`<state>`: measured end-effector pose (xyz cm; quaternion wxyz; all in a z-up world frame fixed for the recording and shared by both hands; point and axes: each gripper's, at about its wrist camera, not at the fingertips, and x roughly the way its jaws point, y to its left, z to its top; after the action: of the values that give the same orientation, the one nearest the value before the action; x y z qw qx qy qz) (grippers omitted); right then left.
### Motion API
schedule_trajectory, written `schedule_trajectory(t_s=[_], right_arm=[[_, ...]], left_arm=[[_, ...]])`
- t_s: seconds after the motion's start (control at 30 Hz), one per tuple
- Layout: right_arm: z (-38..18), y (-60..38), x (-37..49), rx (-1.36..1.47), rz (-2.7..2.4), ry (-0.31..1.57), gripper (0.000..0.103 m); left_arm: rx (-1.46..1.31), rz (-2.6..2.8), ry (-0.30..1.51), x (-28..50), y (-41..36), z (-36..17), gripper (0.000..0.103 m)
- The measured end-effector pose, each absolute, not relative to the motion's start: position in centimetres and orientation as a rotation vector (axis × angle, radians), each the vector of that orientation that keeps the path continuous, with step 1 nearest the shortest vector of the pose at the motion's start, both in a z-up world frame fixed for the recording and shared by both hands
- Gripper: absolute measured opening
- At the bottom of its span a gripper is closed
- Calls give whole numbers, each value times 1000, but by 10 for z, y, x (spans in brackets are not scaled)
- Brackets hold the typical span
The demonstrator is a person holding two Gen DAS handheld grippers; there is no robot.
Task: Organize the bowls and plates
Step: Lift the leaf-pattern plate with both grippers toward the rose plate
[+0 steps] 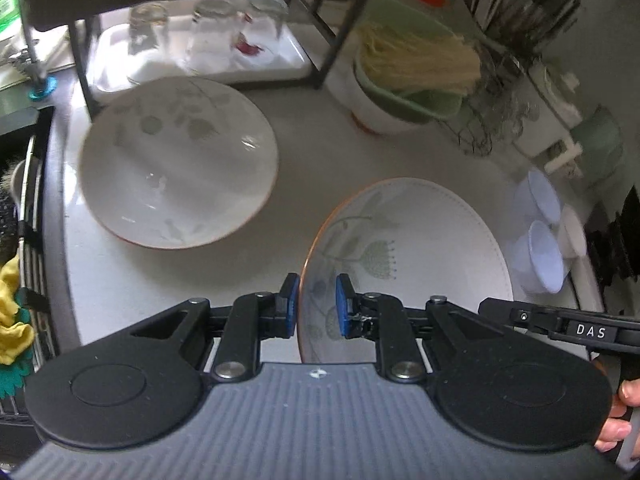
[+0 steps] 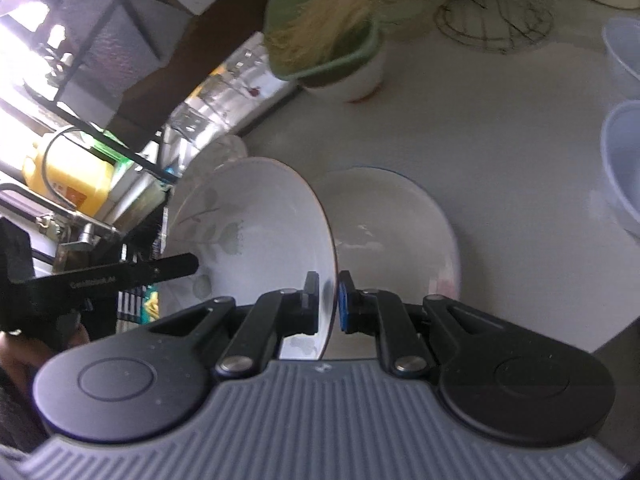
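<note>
A white dish with a grey flower pattern and a thin orange rim (image 1: 420, 248) hangs tilted above the pale counter (image 1: 320, 152). My left gripper (image 1: 316, 304) is shut on its left rim, one blue pad on each face. In the right wrist view the same patterned dish (image 2: 256, 232) stands on edge, and my right gripper (image 2: 329, 304) is shut on its rim. The other gripper's black handle (image 1: 580, 330) reaches in from the right, with a hand below it. A second white bowl (image 1: 176, 160) sits free on the counter, also seen as a bowl (image 2: 392, 224) beyond the held dish.
A black wire rack over a white tray of upturned glasses (image 1: 208, 40) stands at the back. A green tub of yellow strands (image 1: 416, 64), a wire stand (image 1: 480, 136) and translucent plastic bowls (image 1: 540, 256) crowd the right. A sink rack (image 1: 32, 240) lies at the left.
</note>
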<state>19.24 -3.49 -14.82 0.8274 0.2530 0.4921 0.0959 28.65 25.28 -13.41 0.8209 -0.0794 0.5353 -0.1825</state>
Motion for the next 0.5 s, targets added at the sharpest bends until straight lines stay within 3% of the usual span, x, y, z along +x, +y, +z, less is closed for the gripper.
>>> schedule_trajectory(t_s=[0.5], right_arm=[[-187, -65, 212, 501, 175, 1080, 13]], left_arm=[[-21, -354, 1211, 316, 202, -168, 21]])
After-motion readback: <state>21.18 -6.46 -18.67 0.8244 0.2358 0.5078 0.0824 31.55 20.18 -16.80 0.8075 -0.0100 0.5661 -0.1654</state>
